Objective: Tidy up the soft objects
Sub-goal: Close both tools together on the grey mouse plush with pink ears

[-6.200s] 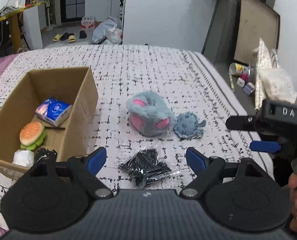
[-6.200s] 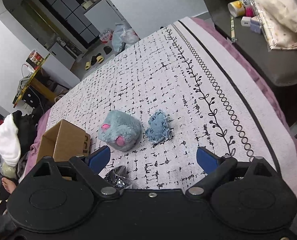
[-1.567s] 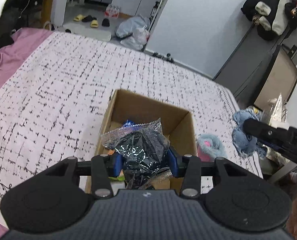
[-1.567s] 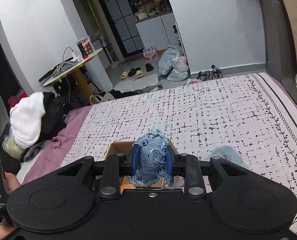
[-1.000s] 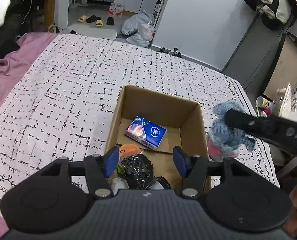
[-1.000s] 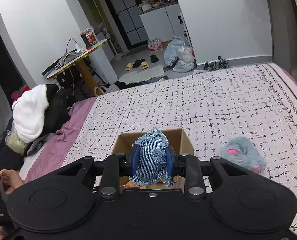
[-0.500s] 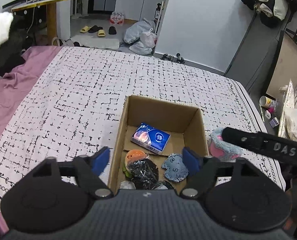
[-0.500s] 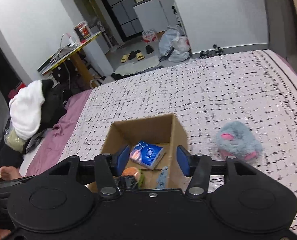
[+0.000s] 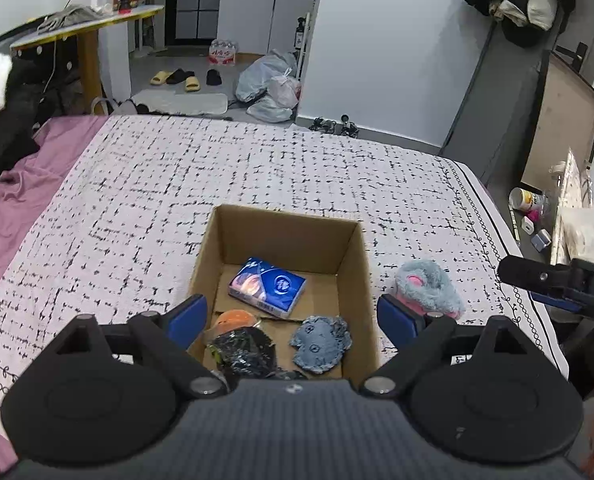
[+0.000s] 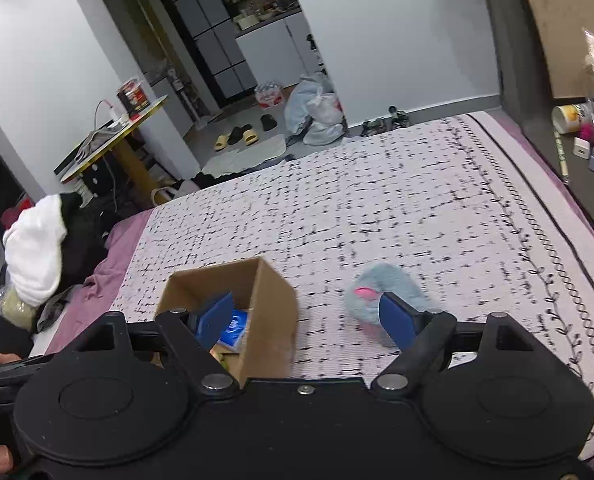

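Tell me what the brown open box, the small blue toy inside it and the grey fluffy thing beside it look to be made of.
Brown open box: plain matte cardboard, with raw cut edges. Small blue toy: looks like faded denim cloth, its edges frayed. Grey fluffy thing: long-pile plush or faux fur with pink patches, apparently soft-stuffed.

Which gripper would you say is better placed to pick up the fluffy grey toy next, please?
Probably the right gripper: its open jaws already point toward the fluffy grey toy, while the left gripper hovers over the box.
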`<state>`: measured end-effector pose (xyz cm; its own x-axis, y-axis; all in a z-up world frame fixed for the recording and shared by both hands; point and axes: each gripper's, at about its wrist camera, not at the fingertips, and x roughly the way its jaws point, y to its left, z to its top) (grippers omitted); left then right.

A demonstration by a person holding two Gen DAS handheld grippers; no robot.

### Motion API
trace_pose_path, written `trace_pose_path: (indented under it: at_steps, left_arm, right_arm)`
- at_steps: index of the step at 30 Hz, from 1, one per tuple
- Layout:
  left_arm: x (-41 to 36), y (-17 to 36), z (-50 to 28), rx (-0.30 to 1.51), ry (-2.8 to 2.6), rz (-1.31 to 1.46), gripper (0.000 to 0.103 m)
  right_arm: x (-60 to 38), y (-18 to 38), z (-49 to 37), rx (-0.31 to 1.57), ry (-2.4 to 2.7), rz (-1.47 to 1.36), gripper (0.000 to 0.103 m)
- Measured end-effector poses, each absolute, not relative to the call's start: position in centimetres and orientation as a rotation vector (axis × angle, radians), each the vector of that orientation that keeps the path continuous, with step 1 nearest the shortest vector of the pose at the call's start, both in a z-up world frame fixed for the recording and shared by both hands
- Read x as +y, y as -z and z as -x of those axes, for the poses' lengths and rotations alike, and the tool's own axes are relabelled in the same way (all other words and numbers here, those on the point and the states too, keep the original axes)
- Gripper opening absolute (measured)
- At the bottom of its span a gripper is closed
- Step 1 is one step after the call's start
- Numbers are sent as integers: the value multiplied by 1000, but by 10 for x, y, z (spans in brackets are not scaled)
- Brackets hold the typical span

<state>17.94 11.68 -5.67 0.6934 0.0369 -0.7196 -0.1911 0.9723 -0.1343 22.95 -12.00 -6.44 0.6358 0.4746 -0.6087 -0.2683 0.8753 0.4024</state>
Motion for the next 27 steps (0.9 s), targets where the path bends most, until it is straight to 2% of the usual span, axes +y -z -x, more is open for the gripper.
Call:
trace_pose_path:
  at_steps: [11, 14, 19, 25, 27]
  left_arm:
    - [75, 57, -193, 779, -118, 192, 91]
    - [61, 56, -199, 763, -92, 189, 91]
    - [41, 61, -212, 759, -60, 170, 90]
    - [29, 72, -227, 771, -54, 215, 84]
    - [28, 75, -232, 776, -74, 241, 77]
  right_arm:
    - [-167, 77, -241, 790, -402, -356, 77]
    - [-175, 83, -246, 802, -398, -380, 70]
    - [-180, 94, -255, 822, -397, -419, 67]
    - [-188, 108, -265, 848, -400, -457, 60]
    - [-189, 112, -270, 857, -402, -463, 59]
